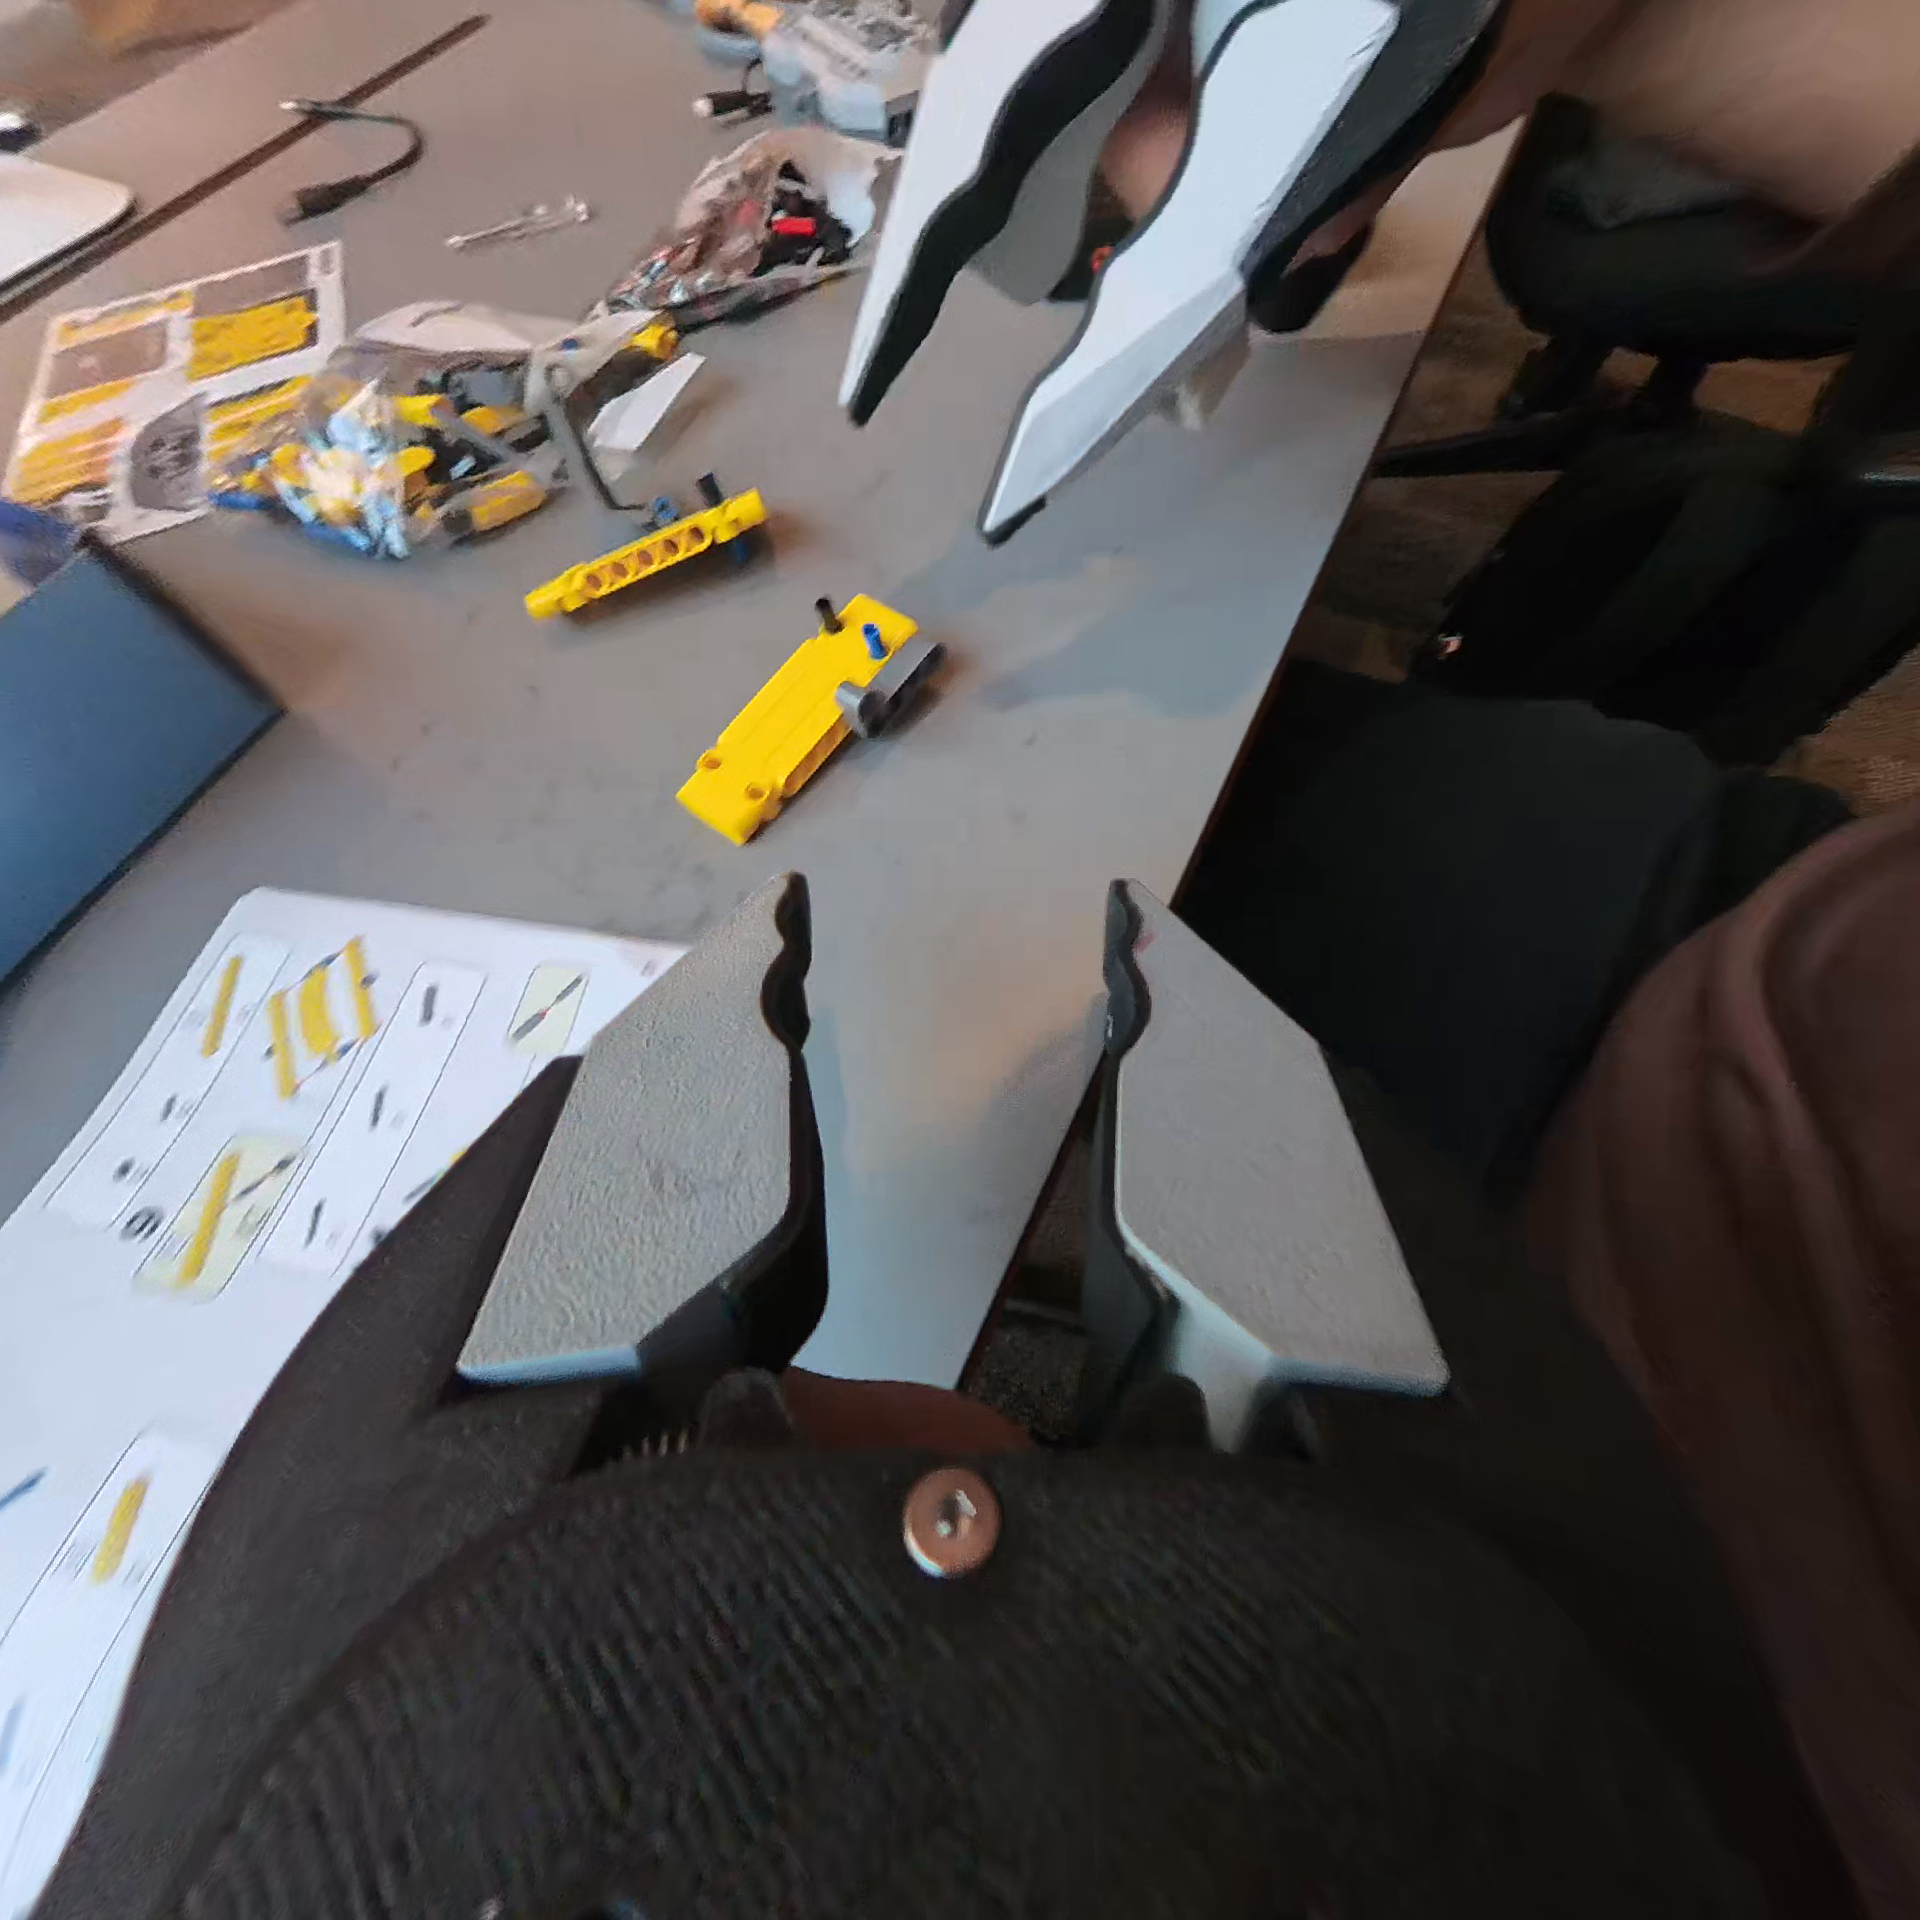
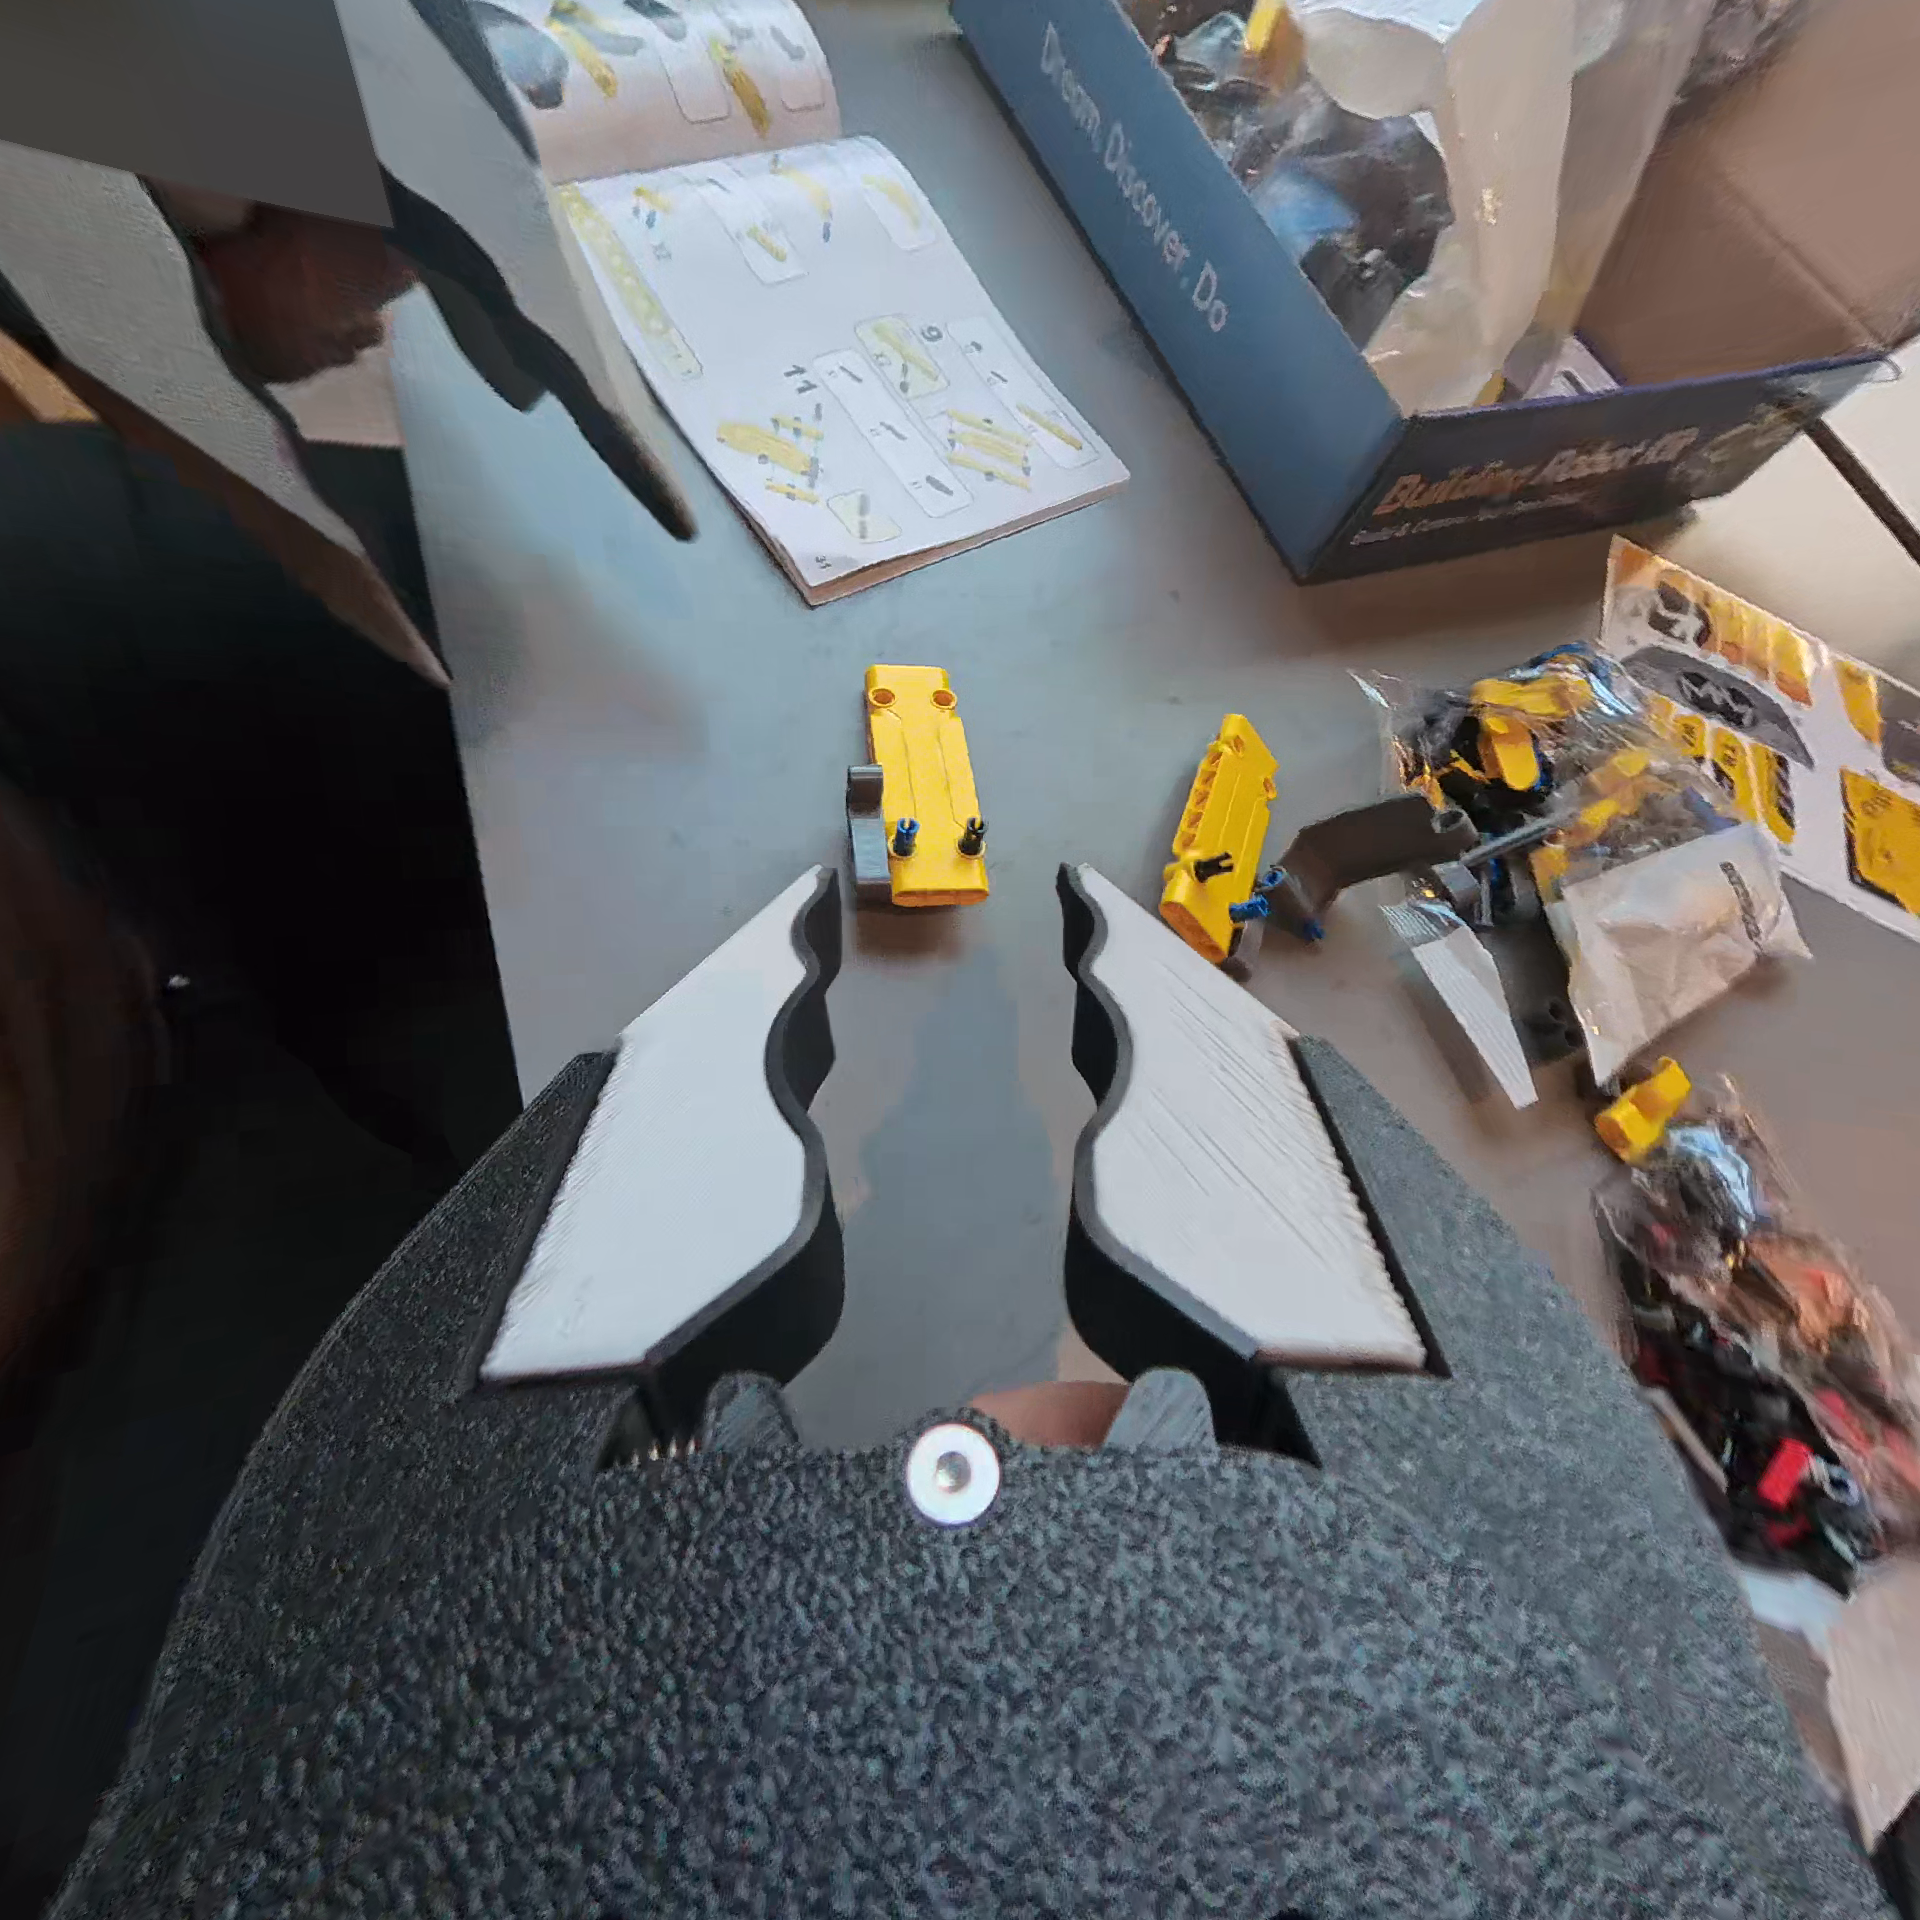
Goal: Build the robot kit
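Grey table (image 2: 665, 790) carries scattered building-kit parts. Right gripper (image 2: 948, 883) hangs wide open and empty, a yellow panel (image 2: 920, 790) just past its tips at 12 o'clock. A yellow beam (image 2: 1221, 831) lies at 1 o'clock, bags (image 2: 1538, 769) at 3, a booklet (image 2: 831, 353) at 12. Left gripper (image 1: 954, 899) gapes equally, holding nothing, near the table edge.

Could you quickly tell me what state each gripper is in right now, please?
Left gripper: open, holding nothing, above the grey table.
Right gripper: open, holding nothing, just short of the yellow panel piece.
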Demonstrator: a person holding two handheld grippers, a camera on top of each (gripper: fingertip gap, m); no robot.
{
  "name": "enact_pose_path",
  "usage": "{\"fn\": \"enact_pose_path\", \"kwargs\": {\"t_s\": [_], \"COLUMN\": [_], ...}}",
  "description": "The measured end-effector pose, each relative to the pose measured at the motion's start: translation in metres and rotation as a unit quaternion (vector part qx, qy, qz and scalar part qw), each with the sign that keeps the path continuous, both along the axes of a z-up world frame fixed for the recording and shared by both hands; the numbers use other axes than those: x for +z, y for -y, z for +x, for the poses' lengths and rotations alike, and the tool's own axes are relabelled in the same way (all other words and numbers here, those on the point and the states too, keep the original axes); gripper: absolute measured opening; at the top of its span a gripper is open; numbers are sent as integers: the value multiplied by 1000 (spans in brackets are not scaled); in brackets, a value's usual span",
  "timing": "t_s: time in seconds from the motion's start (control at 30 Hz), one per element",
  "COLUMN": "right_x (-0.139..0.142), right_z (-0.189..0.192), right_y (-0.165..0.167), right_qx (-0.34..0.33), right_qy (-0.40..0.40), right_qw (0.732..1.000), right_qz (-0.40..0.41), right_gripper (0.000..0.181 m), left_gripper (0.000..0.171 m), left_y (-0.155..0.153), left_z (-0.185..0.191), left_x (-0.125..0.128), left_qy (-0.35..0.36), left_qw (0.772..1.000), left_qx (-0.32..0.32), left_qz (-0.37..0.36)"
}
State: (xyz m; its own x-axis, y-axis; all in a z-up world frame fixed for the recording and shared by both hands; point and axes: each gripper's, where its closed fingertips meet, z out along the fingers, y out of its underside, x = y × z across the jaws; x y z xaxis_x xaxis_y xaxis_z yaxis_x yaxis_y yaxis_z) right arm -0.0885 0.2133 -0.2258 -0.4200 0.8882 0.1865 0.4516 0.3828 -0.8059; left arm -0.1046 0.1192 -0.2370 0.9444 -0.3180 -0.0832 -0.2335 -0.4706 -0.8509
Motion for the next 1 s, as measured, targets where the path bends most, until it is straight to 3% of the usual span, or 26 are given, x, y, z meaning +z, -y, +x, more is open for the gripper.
{"fn": "enact_pose_path", "kwargs": {"t_s": [0.1,0.2,0.37,0.57,0.73,0.87,1.0], "right_x": [1,5,6,2,-7,-15,-29], "right_z": [-6,-9,-19,-12,-12,-5,-6], "right_y": [7,13,-9,-9,-9,5,7], "right_qx": [50,84,40,27,-1,16,-16], "right_qy": [7,3,-2,5,33,57,78], "right_qw": [999,996,999,999,999,998,997], "right_qz": [3,7,37,25,6,-5,-16], "right_gripper": [44,45,45,45,46,47,49], "left_gripper": [55,54,38,40,40,40,40], "left_y": [-12,-26,-40,-23,-21,-20,-19], "left_z": [5,1,-33,-70,-70,-67,-56], "left_x": [-6,4,20,1,-10,-10,-12], "left_qy": [15,-5,-79,-82,-44,-62,-41], "left_qw": [999,1000,995,983,979,978,981], "left_qx": [-16,-18,57,148,168,171,163], "left_qz": [-25,-19,-2,-76,-104,-102,-101]}}
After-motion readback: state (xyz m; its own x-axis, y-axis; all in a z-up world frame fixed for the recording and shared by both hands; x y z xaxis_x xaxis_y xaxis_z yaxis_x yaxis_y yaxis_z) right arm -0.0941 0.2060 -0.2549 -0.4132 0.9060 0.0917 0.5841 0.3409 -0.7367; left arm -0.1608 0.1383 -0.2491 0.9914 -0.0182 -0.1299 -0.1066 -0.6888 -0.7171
